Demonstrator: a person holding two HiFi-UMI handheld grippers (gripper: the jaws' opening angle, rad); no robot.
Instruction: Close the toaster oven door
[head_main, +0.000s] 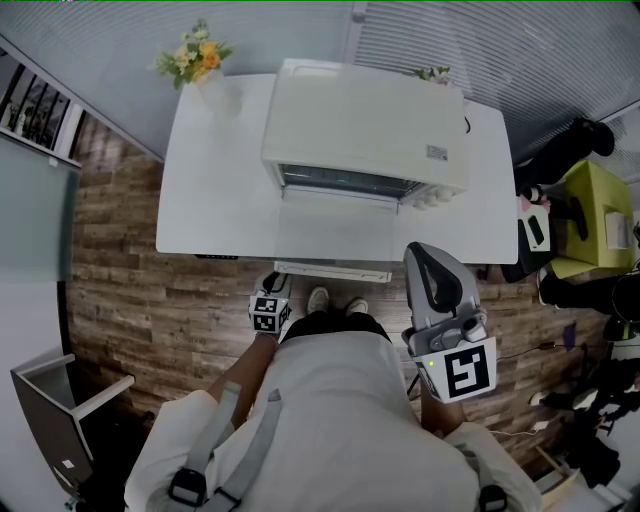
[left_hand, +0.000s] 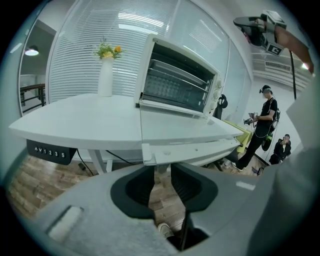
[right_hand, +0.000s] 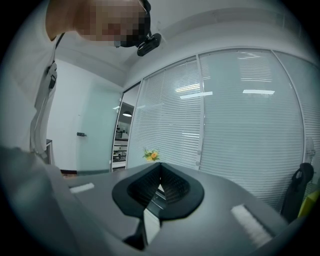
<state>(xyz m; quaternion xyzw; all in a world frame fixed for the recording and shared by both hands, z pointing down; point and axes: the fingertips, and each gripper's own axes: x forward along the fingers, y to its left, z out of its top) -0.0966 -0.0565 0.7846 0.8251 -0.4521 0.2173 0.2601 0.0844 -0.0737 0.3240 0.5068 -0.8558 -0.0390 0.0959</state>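
The toaster oven (head_main: 365, 125) is sitting at the back of the white desk (head_main: 215, 200), with its door (head_main: 335, 225) lying fully open and flat, reaching toward the person. The door's handle (head_main: 332, 271) is hanging past the desk's front edge. The left gripper (head_main: 272, 290) is waiting low in front of the desk, just under the left end of that handle. In the left gripper view its jaws are standing apart with nothing but floor between them, and the handle (left_hand: 190, 150) is running across just above their tips, not touching them. The right gripper (head_main: 428, 262) is hovering higher, to the right of the door and clear of it. In the right gripper view its jaws are meeting at the tips, holding nothing. A vase of flowers (head_main: 200, 65) is standing at the desk's back left corner.
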